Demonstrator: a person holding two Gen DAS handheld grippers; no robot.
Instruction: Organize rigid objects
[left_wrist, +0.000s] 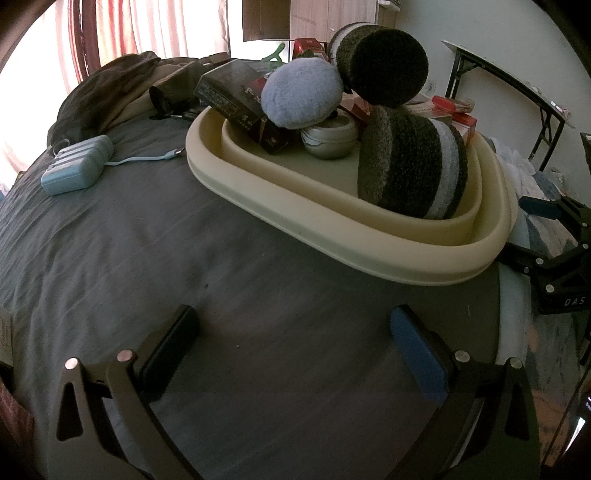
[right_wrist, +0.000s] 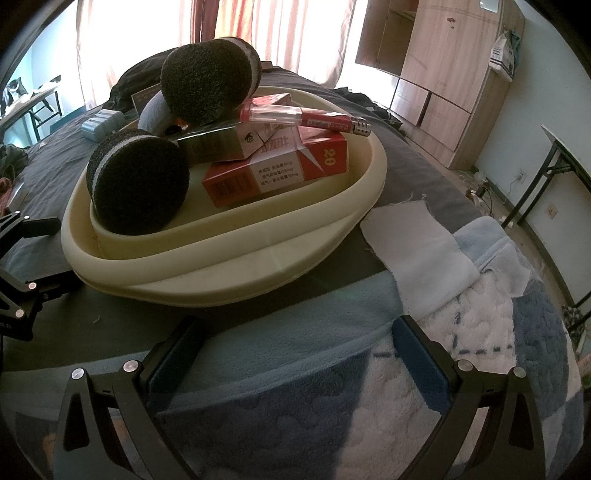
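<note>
Tongs in both my hands are wide open and hold nothing: left tongs (left_wrist: 293, 345), right tongs (right_wrist: 297, 349). Ahead of them sits the full tub (left_wrist: 332, 236) on the bed (left_wrist: 147, 240).

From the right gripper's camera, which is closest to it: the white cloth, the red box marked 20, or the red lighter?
Nearest the right gripper first:
1. White cloth, on the bed, right of the tray.
2. Red box, in the tray.
3. Lighter, atop the boxes, farthest.
</note>
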